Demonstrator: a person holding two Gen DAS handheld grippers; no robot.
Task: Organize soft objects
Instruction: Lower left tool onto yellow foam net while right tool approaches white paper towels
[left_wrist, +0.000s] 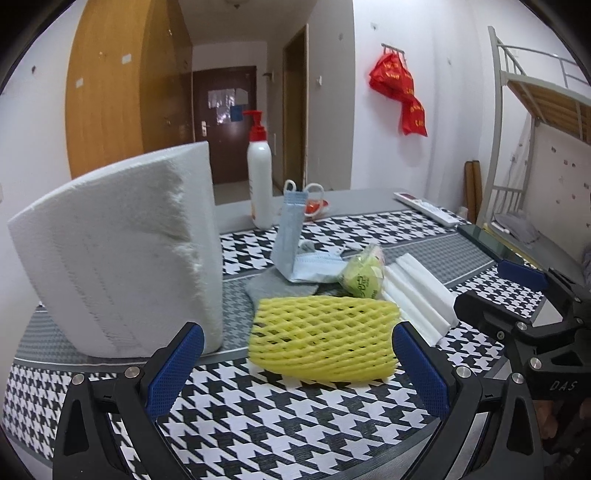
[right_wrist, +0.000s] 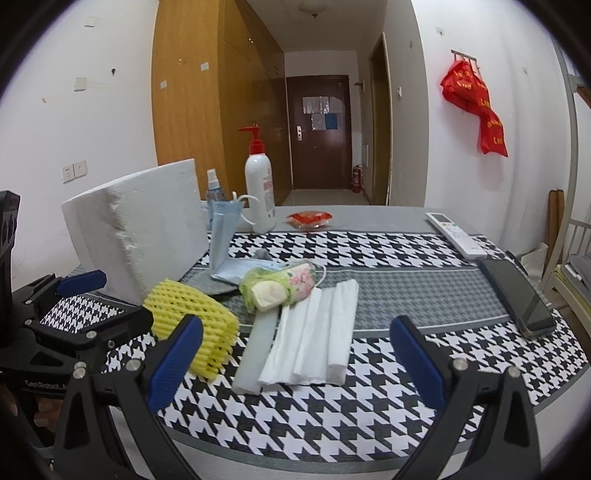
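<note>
1. Your left gripper (left_wrist: 297, 363) has its fingers wide apart, holding nothing; the yellow foam net (left_wrist: 323, 338) lies lower centre of its view, just ahead.
2. Your right gripper (right_wrist: 295, 356) is likewise spread and empty, with the folded white tissue stack (right_wrist: 314, 334) at its view's centre.
3. The net looks light and squashy: take it across its middle, gently.

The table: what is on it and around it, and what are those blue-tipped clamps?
foam net: 1, yellow, front, ahead of left gripper
foam strips: several, white, beside net
tissue pack: 1, green floral, behind strips
mask: 1, blue, mid-table
paper roll: 1, white, left
pump bottle: 1, white and red, back
spray bottle: 1, clear blue, behind roll
remote: 1, white, right
phone: 1, black, right
red bag: 1, on wall
left gripper: open
right gripper: open
</note>
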